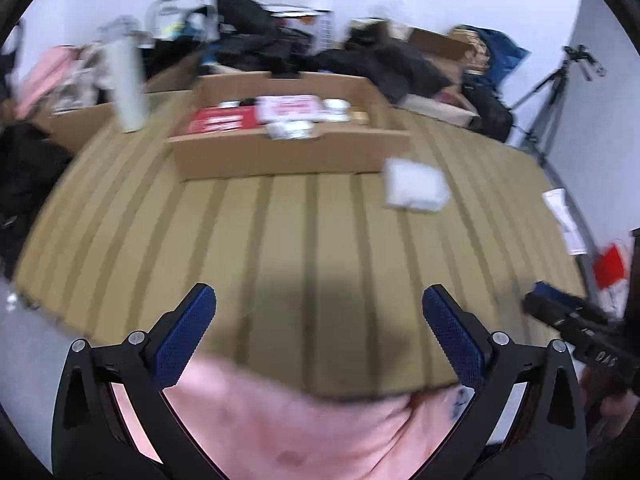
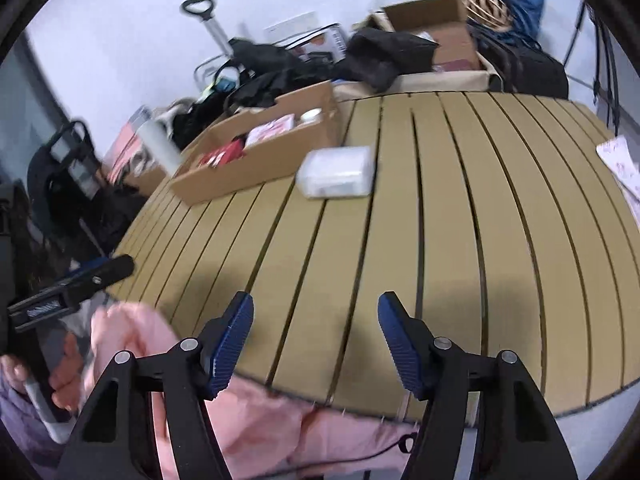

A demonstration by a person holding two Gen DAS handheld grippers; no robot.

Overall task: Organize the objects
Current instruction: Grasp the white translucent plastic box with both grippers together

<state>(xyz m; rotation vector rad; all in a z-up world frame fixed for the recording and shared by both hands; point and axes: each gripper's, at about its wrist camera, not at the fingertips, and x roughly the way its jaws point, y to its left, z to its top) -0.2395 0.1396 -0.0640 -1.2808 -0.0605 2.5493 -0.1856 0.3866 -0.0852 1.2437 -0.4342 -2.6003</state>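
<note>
A shallow cardboard box sits on the far side of the slatted tan table. It holds red and white packets. A white translucent plastic box lies on the table just right of the cardboard box. A white cylinder bottle stands left of the box. My left gripper is open and empty over the table's near edge. My right gripper is open and empty over the near edge too.
Black bags, clothes and more cardboard boxes pile up behind the table. A tripod stands at the right. White papers lie at the table's right edge. The person's pink garment fills the foreground.
</note>
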